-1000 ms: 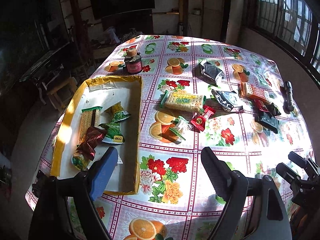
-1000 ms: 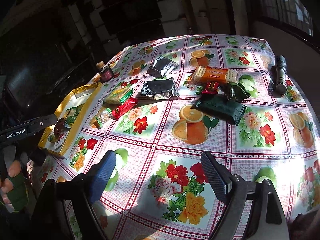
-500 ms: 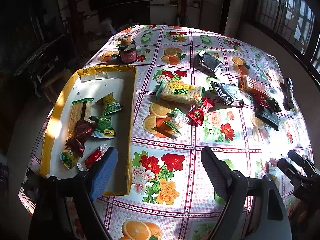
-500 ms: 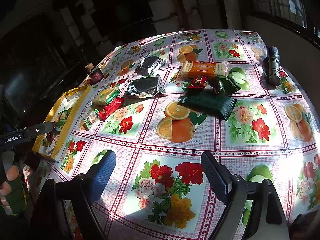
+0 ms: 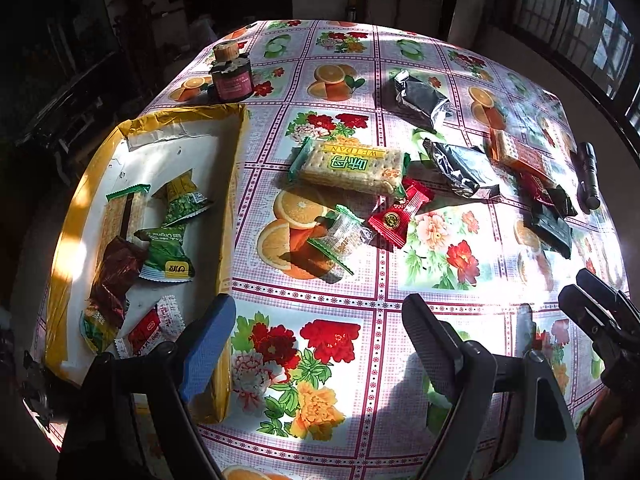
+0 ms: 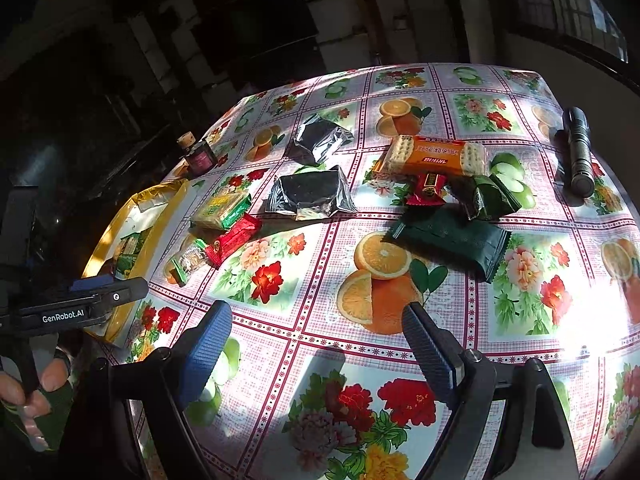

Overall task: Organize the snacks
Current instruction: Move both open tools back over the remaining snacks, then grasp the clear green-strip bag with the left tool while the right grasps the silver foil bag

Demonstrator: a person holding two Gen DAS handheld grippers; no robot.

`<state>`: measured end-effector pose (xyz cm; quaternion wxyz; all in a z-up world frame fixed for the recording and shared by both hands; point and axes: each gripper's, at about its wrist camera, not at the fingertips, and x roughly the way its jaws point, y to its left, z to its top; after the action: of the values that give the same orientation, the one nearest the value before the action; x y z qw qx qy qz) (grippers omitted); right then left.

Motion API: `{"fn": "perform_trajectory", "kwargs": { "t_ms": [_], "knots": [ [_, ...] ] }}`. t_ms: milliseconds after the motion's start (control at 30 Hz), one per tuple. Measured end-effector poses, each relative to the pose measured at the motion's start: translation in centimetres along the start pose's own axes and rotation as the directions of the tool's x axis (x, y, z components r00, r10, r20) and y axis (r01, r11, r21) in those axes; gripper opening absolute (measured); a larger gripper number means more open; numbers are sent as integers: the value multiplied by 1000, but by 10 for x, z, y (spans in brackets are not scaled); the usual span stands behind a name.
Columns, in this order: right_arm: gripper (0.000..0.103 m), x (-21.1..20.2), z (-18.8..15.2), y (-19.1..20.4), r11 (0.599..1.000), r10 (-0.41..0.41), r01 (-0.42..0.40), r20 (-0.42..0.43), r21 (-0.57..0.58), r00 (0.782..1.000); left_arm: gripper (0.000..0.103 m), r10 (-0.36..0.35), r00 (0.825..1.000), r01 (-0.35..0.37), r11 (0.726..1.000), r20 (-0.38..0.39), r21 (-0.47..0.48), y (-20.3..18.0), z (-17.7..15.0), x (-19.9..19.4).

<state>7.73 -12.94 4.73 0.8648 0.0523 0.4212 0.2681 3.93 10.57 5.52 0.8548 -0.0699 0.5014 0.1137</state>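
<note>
Left gripper (image 5: 316,332): jaws spread wide, nothing between them, hovering over the flowered tablecloth (image 5: 332,344) at the near corner of the tray
Right gripper (image 6: 316,338): jaws wide apart too, empty, above the cloth in front of the orange print
Tray (image 5: 236,184): yellow-edged box on the left side of the table, already holding several green, brown and red packets
Weidan crackers (image 5: 352,170): flat on the cloth, just right of the tray, green-ended wrapper
Red candy (image 5: 400,212): touching the crackers' near corner
Clear biscuit pack (image 5: 340,240): beside the red candy, on an orange print
Silver pouches (image 5: 456,168): two, one behind the other, right of the crackers
Orange cracker pack (image 6: 436,158): far right cluster, with a dark green packet (image 6: 452,240) in front of it
Flashlight (image 6: 578,152): lying at the right edge
Small jar (image 5: 232,78): upright behind the tray, cork on top
</note>
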Motion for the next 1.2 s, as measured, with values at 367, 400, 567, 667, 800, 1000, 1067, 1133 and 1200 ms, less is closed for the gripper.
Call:
{"fn": "perform_trajectory", "kwargs": {
  "t_ms": [367,400,567,667,800,1000,1067,1133,1200],
  "knots": [
    [90,84,71,18,997,-63,61,-36,-36,997,84,23,998,-22,1000,-63,13,0,24,48],
    [90,93,74,17,997,-74,72,-49,-39,996,84,21,997,-20,1000,-69,13,1,24,52],
    [90,129,83,12,992,-121,117,-95,-38,988,84,-7,995,8,1000,-96,6,8,28,67],
    [89,136,84,10,992,-122,119,-85,-38,989,79,-23,996,24,1000,-90,9,6,30,69],
    [63,131,83,7,995,-102,100,-67,-25,993,49,-14,997,16,1000,-70,26,2,31,69],
    [51,106,76,5,998,-59,59,-30,11,998,37,-28,997,30,999,-69,25,0,30,64],
    [40,91,72,6,999,-37,37,-12,17,999,37,-57,996,58,998,-72,15,1,28,59],
    [30,77,66,8,1000,-15,15,-5,18,1000,37,-61,996,62,998,-62,12,0,25,53],
    [29,70,59,11,1000,-18,18,-5,5,1000,37,-70,996,71,997,-54,9,0,21,46]
  ]
}}
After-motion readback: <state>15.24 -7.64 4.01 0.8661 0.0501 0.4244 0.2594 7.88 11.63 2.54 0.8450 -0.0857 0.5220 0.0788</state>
